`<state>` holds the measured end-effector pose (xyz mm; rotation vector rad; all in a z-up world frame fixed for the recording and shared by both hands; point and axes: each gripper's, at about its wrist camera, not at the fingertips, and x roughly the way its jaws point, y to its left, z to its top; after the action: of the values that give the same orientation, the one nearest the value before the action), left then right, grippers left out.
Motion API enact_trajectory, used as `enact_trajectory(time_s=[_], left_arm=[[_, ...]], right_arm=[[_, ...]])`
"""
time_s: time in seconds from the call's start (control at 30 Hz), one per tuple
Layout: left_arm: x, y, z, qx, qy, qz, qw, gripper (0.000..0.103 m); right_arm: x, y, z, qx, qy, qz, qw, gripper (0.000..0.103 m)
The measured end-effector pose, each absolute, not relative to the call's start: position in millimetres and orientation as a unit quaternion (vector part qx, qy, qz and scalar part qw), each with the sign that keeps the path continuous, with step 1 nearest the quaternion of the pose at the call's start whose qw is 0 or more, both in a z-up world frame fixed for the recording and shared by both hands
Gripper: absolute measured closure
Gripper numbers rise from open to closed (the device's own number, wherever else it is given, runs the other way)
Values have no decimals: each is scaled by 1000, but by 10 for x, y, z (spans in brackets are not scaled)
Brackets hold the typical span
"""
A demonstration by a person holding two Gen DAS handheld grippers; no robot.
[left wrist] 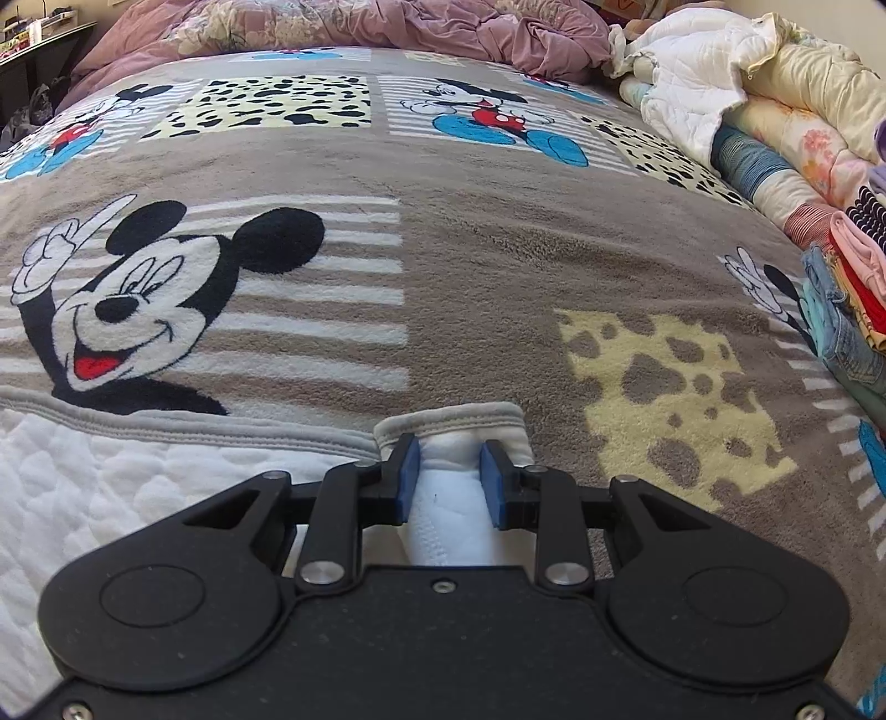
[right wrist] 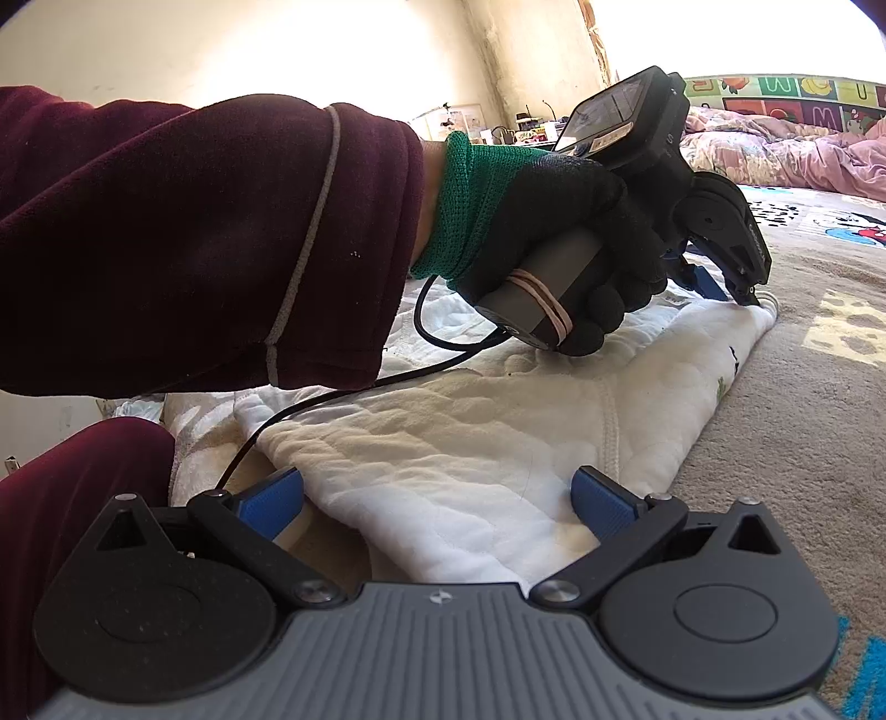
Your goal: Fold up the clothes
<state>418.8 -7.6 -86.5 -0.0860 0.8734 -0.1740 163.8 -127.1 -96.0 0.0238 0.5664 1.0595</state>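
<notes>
A white quilted garment [right wrist: 470, 437] lies flat on the Mickey Mouse blanket [left wrist: 470, 266]. Its grey-trimmed edge shows in the left wrist view [left wrist: 166, 476]. My left gripper [left wrist: 449, 471] is shut on the garment's cuff [left wrist: 451, 423] and holds a bunched fold of white cloth between its blue pads. In the right wrist view the left gripper [right wrist: 736, 288] sits at the garment's far corner, held by a gloved hand [right wrist: 554, 221]. My right gripper [right wrist: 437, 498] is open, its blue pads [right wrist: 603, 501] on either side of the garment's near edge.
A stack of folded clothes [left wrist: 853, 288] and rolled quilts [left wrist: 775, 127] lie along the bed's right side. A pink duvet [left wrist: 387, 27] is heaped at the far end. A black cable [right wrist: 332, 399] trails over the garment. The person's maroon sleeve [right wrist: 194, 249] fills the left.
</notes>
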Motion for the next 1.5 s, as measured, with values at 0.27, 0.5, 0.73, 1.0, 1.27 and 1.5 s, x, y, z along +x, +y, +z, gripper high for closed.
enact_trajectory(time_s=[0.27,0.5,0.73,1.0,1.27,1.5], left_arm=[[4202,-221,-713,3,447,-65,892,76],[4131,-289,-542,15,446,-67,893,75],[3895,-320,-387,24,426,-87,900,74],[3627,-376,-297,41,411,-113,903,74],[3585,-301,-554,40,434,-112,893,74],[3648,-204,-732,12,447,-124,886,74]], right_arm=[[1645,-1283,-974,13,266,499,824,1],[1652,-1298,-997,15,267,500,824,1],[1633,-1292,-992,13,266,499,824,1],[1625,-1285,-988,10,266,498,825,1],[1639,-1294,-987,11,266,498,825,0],[1655,-1306,-982,12,267,499,824,0]])
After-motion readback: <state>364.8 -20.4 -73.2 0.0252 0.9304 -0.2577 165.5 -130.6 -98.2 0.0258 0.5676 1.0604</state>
